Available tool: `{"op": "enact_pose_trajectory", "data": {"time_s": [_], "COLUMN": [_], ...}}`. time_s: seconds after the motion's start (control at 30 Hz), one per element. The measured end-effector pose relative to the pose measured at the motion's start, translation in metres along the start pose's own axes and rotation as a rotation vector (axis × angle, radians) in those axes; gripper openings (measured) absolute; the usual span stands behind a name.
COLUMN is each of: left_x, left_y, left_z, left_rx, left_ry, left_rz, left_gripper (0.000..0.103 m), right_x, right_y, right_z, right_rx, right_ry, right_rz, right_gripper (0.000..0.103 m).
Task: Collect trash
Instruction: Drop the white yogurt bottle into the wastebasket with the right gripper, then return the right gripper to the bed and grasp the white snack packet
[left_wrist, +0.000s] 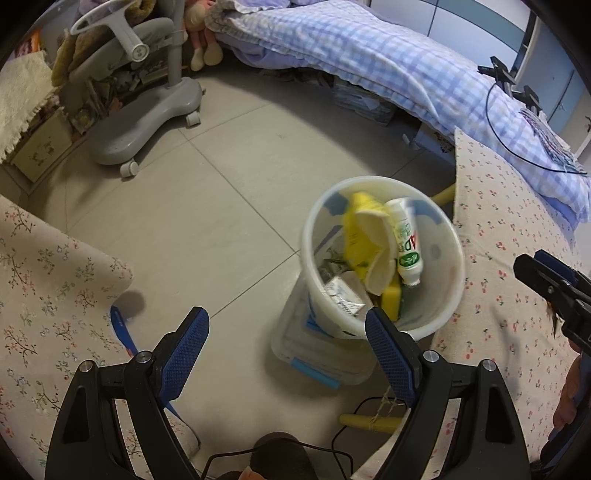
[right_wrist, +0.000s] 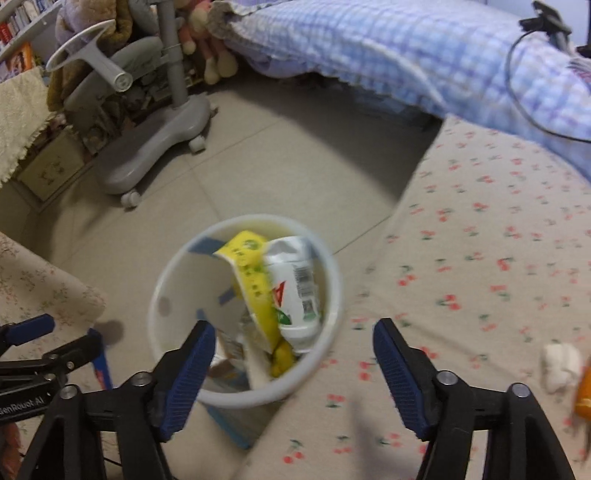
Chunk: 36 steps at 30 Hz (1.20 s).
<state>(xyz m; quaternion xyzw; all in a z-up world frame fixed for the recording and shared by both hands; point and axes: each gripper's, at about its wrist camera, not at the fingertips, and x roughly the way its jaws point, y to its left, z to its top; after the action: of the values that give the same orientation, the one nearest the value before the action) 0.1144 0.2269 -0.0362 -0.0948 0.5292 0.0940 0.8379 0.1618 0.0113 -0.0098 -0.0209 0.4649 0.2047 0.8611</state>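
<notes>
Jaws of the left gripper (left_wrist: 286, 334) stand wide, nothing between the blue pads, pointing down at the tiled floor (left_wrist: 207, 206). Right gripper (right_wrist: 293, 345) also has its jaws parted, nothing between the pads.

Bin (left_wrist: 452, 254), white and translucent, sits on the floor just past the left gripper's right pad, at about 1 o'clock from it. From the right wrist it (right_wrist: 159, 299) lies at 11 o'clock, partly behind the left pad. Inside: a white tube (left_wrist: 406, 240) with green print, leaning upright; a yellow wrapper (left_wrist: 360, 229); a yellow sponge (left_wrist: 391, 299) low down; a small silvery pack (left_wrist: 345, 297). The view is blurred, so finer print can't be read.

Flowered cloth (right_wrist: 480, 258) with red cherries covers a surface at 3 o'clock of the bin, its edge touching or overlapping the bin rim. On it, far right in the right-wrist view, a white wad (right_wrist: 559, 363) and something orange (right_wrist: 585, 391), cut off by the frame edge.

Second flowered cloth (left_wrist: 44, 288) at 9 o'clock.

Farther out: grey wheeled chair base (left_wrist: 147, 122) at 11 o'clock, bed with blue checked quilt (left_wrist: 369, 55) from 12 to 2 o'clock, black cable (left_wrist: 495, 125) over it.
</notes>
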Motion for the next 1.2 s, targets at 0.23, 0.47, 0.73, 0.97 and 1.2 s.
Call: {"op": "enact_pose_trajectory", "data": {"time_s": [0.23, 0.47, 0.73, 0.97, 1.2], "left_x": [0.0, -0.001, 0.001, 0.009, 0.019], "left_y": [-0.035, -0.081, -0.136, -0.168, -0.202], "left_z": [0.002, 0.005, 0.006, 0.006, 0.009], "left_rx": [0.036, 0.088, 0.159, 0.2, 0.206], "left_ry": [0.009, 0.01, 0.024, 0.046, 0.092], "left_rz": [-0.037, -0.05, -0.082, -0.095, -0.163], "left_gripper": [0.094, 0.096, 0.096, 0.096, 0.096], "right_x": [-0.024, -0.048, -0.063, -0.054, -0.043], "right_y": [-0.047, -0.107, -0.187, -0.237, -0.261], "right_z": [-0.011, -0.028, -0.047, -0.073, -0.085], "right_rx": [0.067, 0.129, 0.254, 0.337, 0.4], "right_ry": [0.002, 0.022, 0.094, 0.197, 0.239], "right_rz": [-0.093, -0.188, -0.283, -0.313, -0.271], "right_gripper": [0.08, 0.082, 0.084, 0.084, 0.084]}}
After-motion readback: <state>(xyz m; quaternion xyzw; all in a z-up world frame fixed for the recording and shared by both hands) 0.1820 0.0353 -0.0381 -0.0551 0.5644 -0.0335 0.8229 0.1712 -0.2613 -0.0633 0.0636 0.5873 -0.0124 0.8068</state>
